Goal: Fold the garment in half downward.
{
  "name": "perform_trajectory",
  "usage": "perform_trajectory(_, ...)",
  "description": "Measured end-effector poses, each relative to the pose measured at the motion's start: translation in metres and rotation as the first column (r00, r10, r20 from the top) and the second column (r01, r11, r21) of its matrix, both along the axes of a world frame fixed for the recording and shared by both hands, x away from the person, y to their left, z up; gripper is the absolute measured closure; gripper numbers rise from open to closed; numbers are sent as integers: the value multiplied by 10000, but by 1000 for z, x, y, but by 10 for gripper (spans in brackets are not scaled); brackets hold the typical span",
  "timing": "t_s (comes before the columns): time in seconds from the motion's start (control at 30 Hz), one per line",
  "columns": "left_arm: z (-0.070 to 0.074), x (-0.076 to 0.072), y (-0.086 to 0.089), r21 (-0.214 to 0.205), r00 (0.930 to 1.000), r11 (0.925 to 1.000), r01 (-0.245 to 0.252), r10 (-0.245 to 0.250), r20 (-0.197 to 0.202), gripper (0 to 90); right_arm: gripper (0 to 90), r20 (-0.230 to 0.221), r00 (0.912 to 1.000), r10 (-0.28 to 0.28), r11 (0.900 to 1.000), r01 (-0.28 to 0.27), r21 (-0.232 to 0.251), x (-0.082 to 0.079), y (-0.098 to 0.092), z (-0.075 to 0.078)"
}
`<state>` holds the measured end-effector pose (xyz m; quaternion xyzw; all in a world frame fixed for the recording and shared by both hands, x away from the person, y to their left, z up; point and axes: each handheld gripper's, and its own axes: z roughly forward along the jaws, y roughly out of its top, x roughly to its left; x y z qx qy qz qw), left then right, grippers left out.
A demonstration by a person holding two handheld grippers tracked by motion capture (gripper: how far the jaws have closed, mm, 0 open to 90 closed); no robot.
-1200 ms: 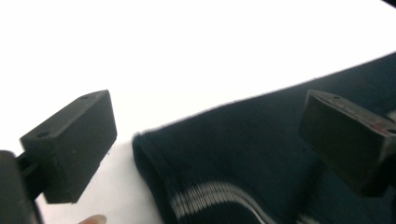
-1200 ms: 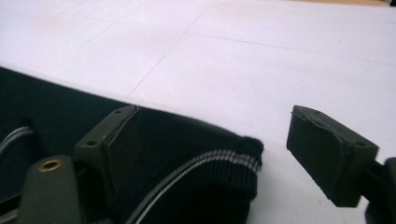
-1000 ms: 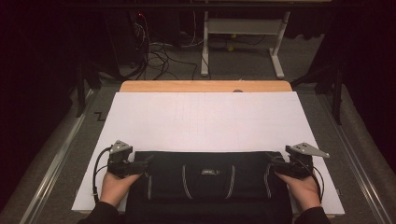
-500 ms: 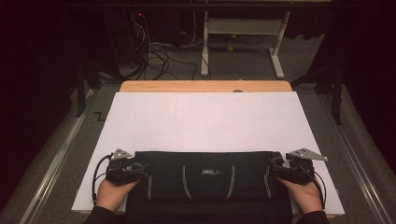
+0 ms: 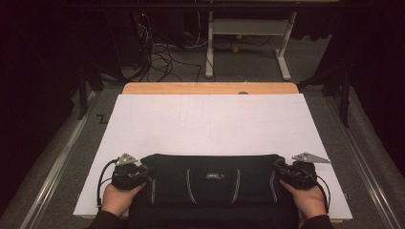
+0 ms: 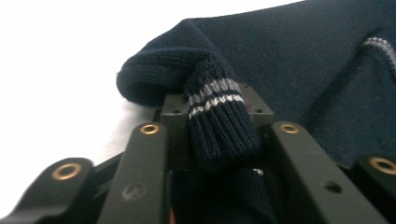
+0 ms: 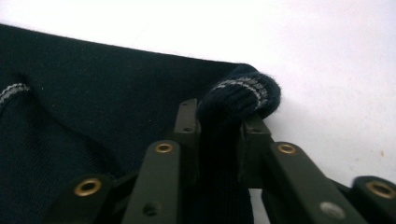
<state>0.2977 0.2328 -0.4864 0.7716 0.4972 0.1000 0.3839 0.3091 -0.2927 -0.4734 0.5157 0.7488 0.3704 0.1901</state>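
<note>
High view, table: a wooden table (image 5: 210, 88) carries a large white sheet (image 5: 210, 124) that covers nearly all of its top.
High view, sweater: a dark navy knitted sweater (image 5: 210, 191) lies folded at the near edge of the sheet, between the two hands, with pale stripes and a small label on its front.
High view, left gripper: the left gripper (image 5: 143, 172) sits at the sweater's left end, held in the person's left hand (image 5: 117, 198), with a grey plate on top and a black cable looping out to the left.
High view, right gripper: the right gripper (image 5: 279, 171) sits at the sweater's right end, held in the right hand (image 5: 309, 198), also with a grey plate on top.
High view, background: grey floor, cables and a white frame stand (image 5: 248, 43) lie beyond the table.
Left gripper view, jaws: the jaws are closed narrow on a ribbed cuff (image 6: 217, 121) with two pale stripes; the sweater body spreads up and right over the white sheet.
Right gripper view, jaws: the jaws are pinched on a rolled, striped knit edge (image 7: 240, 100) at the sweater's corner, white sheet to the right.
</note>
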Motion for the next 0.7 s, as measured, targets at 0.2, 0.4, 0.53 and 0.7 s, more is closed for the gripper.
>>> perform_trajectory(0.2,2,-2,1,-140,9997,9999,-65,69,243,706,772,387,9992,133,9996,-123,-257,-3,1,2)
perform_trajectory(0.4,10,-8,-2,37,9963,9996,-284,280,818,723,775,1012,9947,185,9988,-138,-465,-8,2,6)
perform_trajectory(0.53,16,-11,-3,122,9894,9993,-367,346,1409,731,776,1302,9913,188,9989,-129,-462,-11,2,9)
perform_trajectory(0.7,26,-14,-6,370,9777,9987,-362,277,2080,737,786,1624,9865,228,9985,-143,-529,-12,2,13)
